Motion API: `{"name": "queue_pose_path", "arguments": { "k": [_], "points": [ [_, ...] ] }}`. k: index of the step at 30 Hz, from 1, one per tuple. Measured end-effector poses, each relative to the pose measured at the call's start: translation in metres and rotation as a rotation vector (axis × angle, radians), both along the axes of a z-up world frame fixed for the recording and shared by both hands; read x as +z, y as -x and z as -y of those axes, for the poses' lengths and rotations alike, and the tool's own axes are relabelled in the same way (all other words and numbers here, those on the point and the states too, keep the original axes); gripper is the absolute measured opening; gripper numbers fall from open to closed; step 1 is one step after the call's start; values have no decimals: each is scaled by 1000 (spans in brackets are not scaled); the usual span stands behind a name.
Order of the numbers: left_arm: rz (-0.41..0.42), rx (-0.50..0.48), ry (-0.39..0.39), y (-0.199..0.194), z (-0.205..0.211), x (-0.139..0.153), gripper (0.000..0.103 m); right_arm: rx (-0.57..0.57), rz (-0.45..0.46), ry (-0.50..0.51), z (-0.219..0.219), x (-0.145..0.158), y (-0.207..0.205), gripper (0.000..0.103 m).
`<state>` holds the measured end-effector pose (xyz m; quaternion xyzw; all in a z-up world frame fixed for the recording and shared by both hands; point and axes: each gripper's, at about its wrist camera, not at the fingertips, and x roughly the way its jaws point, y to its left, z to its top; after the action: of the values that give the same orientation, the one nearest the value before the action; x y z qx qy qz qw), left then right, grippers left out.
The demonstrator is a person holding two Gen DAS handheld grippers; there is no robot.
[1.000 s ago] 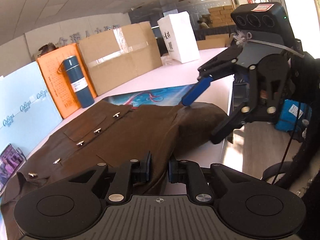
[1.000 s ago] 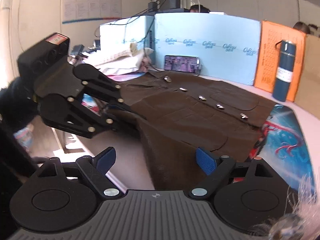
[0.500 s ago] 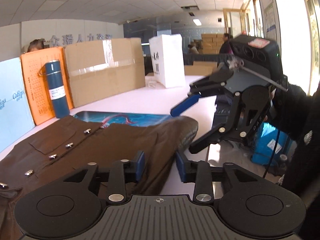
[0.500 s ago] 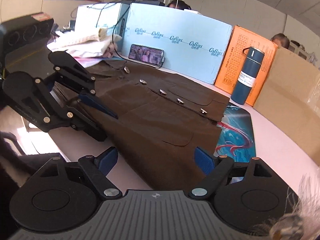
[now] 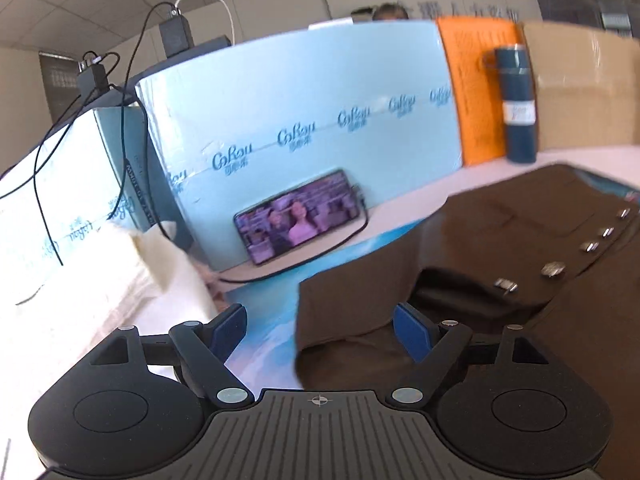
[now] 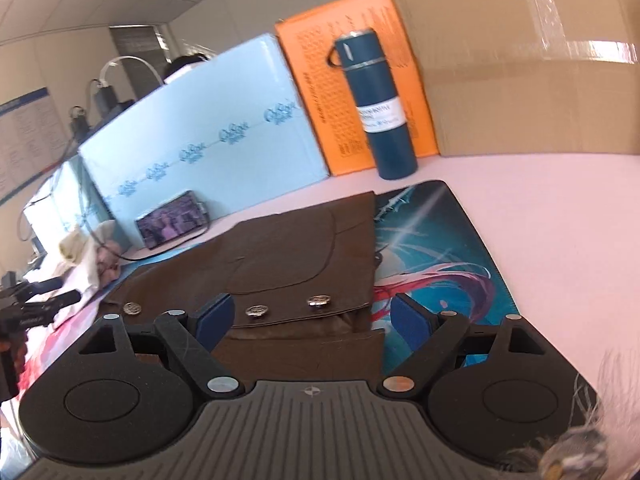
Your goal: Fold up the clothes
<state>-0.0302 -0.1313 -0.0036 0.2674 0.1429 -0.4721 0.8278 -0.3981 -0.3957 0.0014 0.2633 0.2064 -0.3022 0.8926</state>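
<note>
A brown shirt [image 6: 304, 248] lies partly folded on a printed mat [image 6: 436, 248] on the table. The left gripper [image 5: 320, 326] is opening, apparently gripping nothing in the blur; the right gripper [image 6: 310, 318] hangs wide above the buttons.

- The brown shirt [image 6: 304, 256] is matt woven cloth with shiny metal snap buttons [image 6: 319, 301].
- Under it, the printed mat [image 6: 436, 248] is smooth and faintly glossy.
- Behind the shirt, the blue flask [image 6: 376, 108] looks satin, with a paper label.
- Beside the flask, the cardboard box [image 6: 520, 64] is matt and bears glossy tape.
- The phone [image 5: 298, 220] has a glossy screen.
</note>
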Motion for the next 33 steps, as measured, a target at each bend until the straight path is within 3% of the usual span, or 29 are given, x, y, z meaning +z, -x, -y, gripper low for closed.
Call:
{"name": "queue_pose_path", "arguments": {
  "k": [2, 5, 7, 9, 11, 14, 16, 18, 22, 27, 29, 33],
  "points": [
    [3, 4, -77, -13, 8, -14, 83, -55, -62, -31, 17, -12, -18, 74],
    [-45, -73, -85, -16, 19, -24, 83, -100, -116, -92, 32, -27, -37, 58],
    [-23, -125, -93, -10, 31, -27, 84, -101, -116, -86, 35, -30, -43, 54],
    [-9, -180, -115, -7, 45, -30, 86, -80, -121, -72, 34, -32, -50, 42],
    [2, -227, -110, -5, 59, -32, 86, -82, -154, -27, 31, -33, -56, 19],
    [44, -211, -103, -11, 76, -34, 87, -91, -161, -6, 33, -33, -56, 6],
    [141, -125, -116, -18, 86, -40, 87, -86, -143, -10, 36, -30, -52, 5],
    [161, -67, -121, -29, 84, -42, 88, -89, -158, 22, 35, -26, -51, 5],
    [121, -18, -110, -45, 69, -43, 91, -100, -207, 78, 34, -22, -56, 5],
    [107, -38, -144, -41, 43, -35, 91, -94, -270, 126, 28, -23, -63, 9],
    [80, -71, -114, -34, 28, -23, 91, -112, -277, 163, 22, -17, -62, 34],
    [-23, -132, 71, -11, 17, 0, 99, -28, -225, 260, -6, 0, -69, 51]
  ]
}}
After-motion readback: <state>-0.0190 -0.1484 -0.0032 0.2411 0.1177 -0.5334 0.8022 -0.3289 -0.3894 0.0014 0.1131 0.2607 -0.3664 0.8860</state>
